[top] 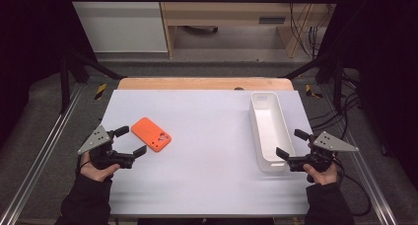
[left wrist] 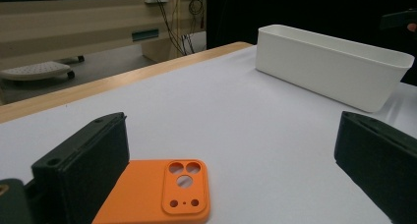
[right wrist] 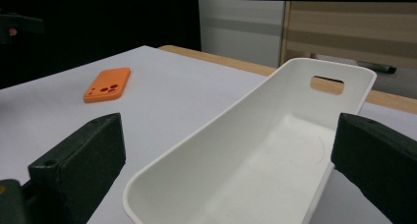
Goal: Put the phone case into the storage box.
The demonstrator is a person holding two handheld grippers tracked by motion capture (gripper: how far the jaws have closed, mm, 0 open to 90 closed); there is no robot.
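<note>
An orange phone case [top: 151, 134] lies flat at centre left of the white worktop [top: 207, 151], just beside the open left gripper [top: 131, 141]. The open right gripper [top: 291, 144] hovers at the white tray [top: 267, 131], lower right.

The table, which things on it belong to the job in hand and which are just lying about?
In the job:
- orange phone case, lying flat just ahead of the open left gripper
- white bin, empty, its near end by the open right gripper

Lying about:
- nothing else on the white table
- wooden furniture and cables on the floor beyond it
</note>
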